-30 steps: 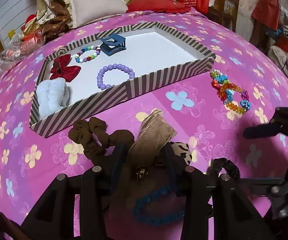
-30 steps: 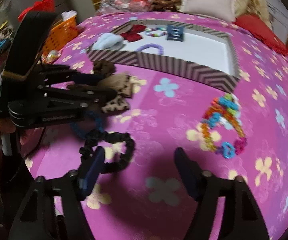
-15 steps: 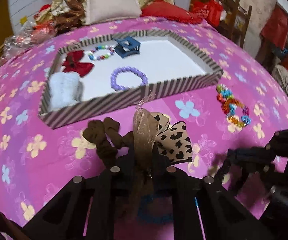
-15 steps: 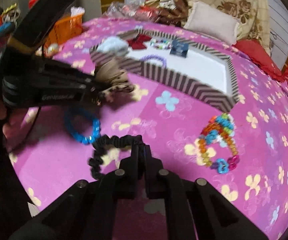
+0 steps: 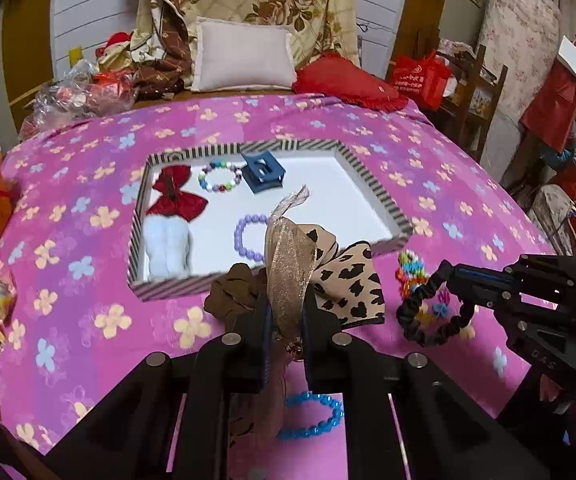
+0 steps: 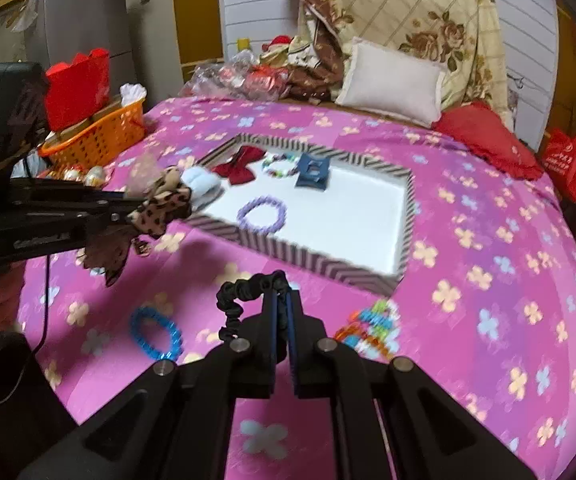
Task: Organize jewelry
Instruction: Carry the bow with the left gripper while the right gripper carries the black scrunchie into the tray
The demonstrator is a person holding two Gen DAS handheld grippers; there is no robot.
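1. The left gripper is closed on the leopard bow, lifted above the bedspread near the front edge of the striped tray.
2. The right gripper pinches the black scrunchie, which hangs as a loop to its left.
3. Both things seem soft, light and floppy; a pinch at the middle knot looks best.
4. The bow's long axis runs left to right; its ribbon tail points up.
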